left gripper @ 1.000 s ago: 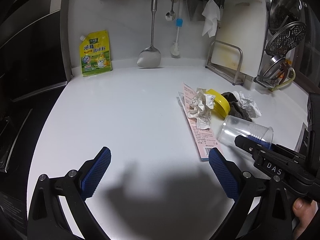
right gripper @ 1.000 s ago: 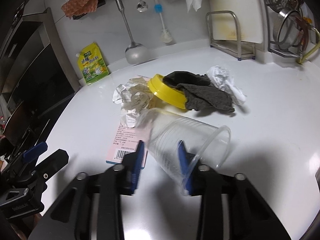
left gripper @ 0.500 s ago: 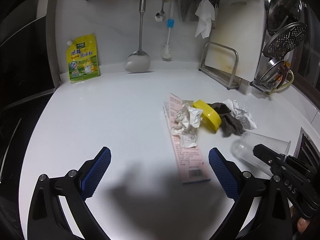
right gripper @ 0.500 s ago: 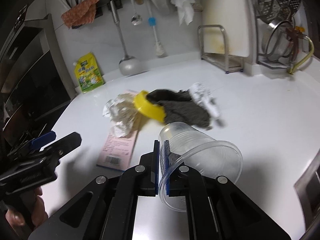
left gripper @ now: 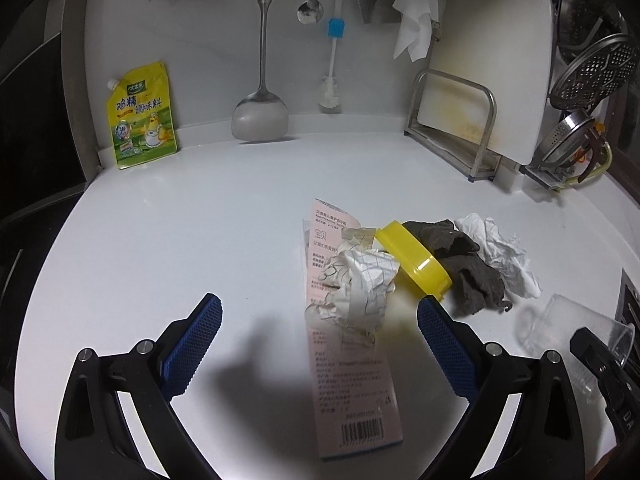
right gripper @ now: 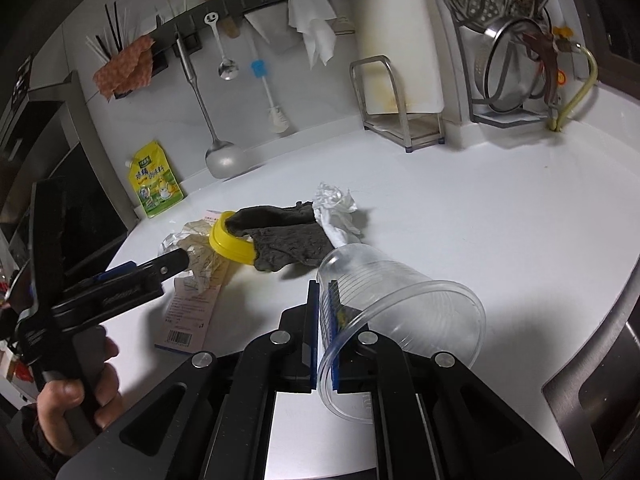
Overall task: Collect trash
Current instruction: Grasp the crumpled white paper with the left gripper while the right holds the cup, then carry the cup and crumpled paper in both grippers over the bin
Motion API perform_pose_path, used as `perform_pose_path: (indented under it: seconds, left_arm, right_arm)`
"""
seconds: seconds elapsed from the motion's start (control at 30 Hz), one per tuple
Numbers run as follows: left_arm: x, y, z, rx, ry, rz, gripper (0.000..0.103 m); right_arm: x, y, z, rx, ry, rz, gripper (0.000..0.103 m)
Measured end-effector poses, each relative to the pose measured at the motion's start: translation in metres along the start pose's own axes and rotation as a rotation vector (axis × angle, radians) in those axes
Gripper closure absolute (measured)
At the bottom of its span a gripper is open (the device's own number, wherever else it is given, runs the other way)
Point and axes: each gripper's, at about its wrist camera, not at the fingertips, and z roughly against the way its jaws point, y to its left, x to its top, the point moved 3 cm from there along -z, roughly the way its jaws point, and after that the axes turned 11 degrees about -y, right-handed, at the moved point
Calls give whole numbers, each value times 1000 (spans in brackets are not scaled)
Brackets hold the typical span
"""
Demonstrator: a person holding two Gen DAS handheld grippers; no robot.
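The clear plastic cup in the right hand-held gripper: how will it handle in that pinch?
The clear plastic cup looks thin-walled, so probably light and easily deformed. The right hand-held gripper pinches only its rim wall, so it may pivot or slip. Set down sideways, it would likely roll.

A white tabletop (left gripper: 180,248) with a rounded front edge carries a small heap of litter right of centre in the left wrist view. A long pink printed card (left gripper: 352,376) lies flat, with crumpled paper (left gripper: 360,284) on top of it. Just right of that a yellow lid (left gripper: 414,260) sits tilted, touching a dark grey rag (left gripper: 468,268), and a crumpled white tissue (left gripper: 504,252) lies against the rag. At the upper left a yellow pouch (left gripper: 142,116) stands at the wall; at the upper right stands a metal rack (left gripper: 456,128).
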Motion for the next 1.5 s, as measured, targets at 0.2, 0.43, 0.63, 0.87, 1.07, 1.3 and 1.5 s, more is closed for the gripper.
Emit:
perform_pose_path:
  seconds: [0.2, 0.43, 0.63, 0.87, 1.07, 1.3, 1.5]
  left_arm:
    - [2, -10, -15, 35, -2, -18, 9]
    - [2, -16, -23, 46, 10, -48, 47]
    - [2, -15, -22, 27, 13, -41, 72]
    - [9, -8, -4, 13, -15, -45, 76]
    - [15, 2, 23, 7, -49, -51, 76]
    - [1, 8, 59, 2, -72, -76, 76]
    - [-18, 6, 90, -24, -85, -99, 76]
  right_arm:
    - [-3, -11, -6, 26, 10, -28, 99]
    - [-5, -13, -10, 45, 17, -42, 99]
    - [-6, -12, -10, 46, 10, -35, 99]
    - [-4, -16, -8, 51, 5, -53, 99]
    - [-6, -15, -4, 43, 1, -48, 99]
    - [-14, -3, 15, 32, -2, -27, 99]
    - [-23, 9, 41, 20, -8, -22, 99]
